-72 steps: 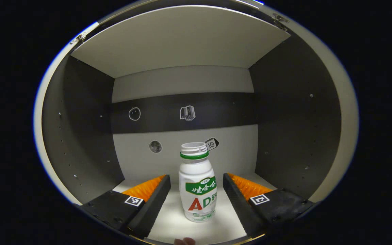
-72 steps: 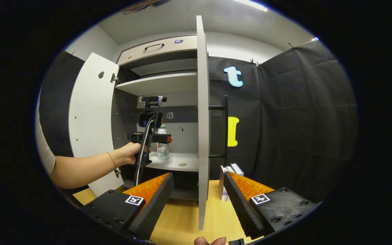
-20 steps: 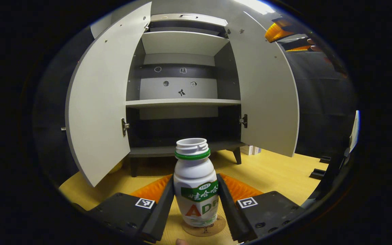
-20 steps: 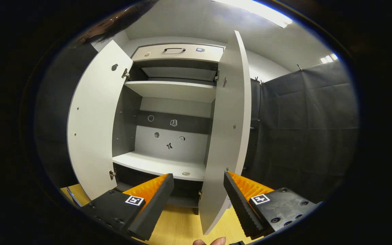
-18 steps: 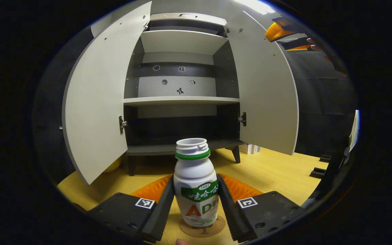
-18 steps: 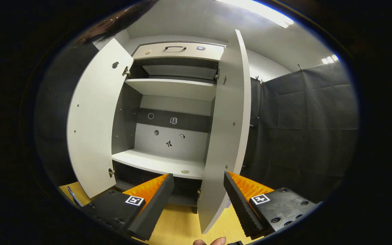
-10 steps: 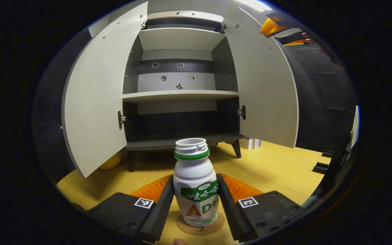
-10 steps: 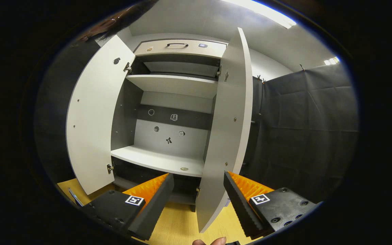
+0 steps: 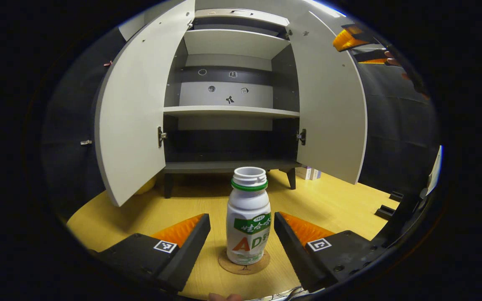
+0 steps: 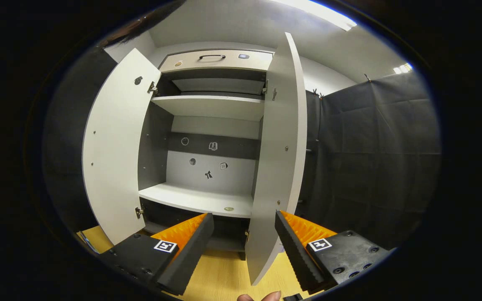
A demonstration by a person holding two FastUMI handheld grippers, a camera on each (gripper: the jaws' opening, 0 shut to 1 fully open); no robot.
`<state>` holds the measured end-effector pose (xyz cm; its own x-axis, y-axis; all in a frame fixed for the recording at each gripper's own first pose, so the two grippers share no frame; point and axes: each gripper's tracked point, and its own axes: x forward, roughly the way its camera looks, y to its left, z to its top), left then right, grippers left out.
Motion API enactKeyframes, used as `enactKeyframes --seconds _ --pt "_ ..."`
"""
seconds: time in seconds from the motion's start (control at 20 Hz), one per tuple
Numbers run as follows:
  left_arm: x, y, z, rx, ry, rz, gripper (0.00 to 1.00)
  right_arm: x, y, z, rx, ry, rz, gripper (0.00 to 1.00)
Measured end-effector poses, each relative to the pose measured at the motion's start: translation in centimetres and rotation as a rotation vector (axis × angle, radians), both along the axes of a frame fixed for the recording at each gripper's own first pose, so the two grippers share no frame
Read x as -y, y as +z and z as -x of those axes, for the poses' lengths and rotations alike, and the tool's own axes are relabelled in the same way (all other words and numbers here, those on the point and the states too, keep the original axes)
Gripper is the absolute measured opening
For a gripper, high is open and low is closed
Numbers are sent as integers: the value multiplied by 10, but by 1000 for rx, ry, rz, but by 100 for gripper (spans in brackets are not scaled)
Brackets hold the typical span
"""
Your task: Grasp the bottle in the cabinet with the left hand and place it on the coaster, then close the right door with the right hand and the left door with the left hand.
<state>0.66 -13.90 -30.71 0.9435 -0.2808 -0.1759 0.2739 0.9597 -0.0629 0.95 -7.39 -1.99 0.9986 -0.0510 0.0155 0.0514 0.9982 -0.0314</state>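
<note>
Bottle: the white drink bottle is seen standing upright on the round cork coaster, on the wooden counter in front of the cabinet.
Left gripper: the left gripper is held level with the bottle, its jaws spread apart on either side, with a clear gap to the label on both sides; nothing is gripped.
Step in hand: the placing is judged done, since the bottle is borne by the coaster alone and the jaws are clear of it.
Right gripper: the right gripper is held in front of the right door, jaws apart and empty, the door's edge lying between them in the right gripper view.
Doors: both are open; the left door is swung wide and the cabinet shelf is bare of the bottle.
Next move: the right door is judged to be next; a push on its outer face or free edge is called for, swung toward the cabinet front.
After that: the left door is left for the left gripper, which must first be drawn away from the bottle without it being knocked.
</note>
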Motion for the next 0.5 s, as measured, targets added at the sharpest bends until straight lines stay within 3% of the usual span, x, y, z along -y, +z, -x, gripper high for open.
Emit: enactKeyframes --seconds 0.3,0.5 --pt "-49 100 16 -19 55 98 98 19 7 6 -34 -27 -44 98" --pt "-99 183 18 76 122 94 98 37 13 13 -50 -42 -68 98"
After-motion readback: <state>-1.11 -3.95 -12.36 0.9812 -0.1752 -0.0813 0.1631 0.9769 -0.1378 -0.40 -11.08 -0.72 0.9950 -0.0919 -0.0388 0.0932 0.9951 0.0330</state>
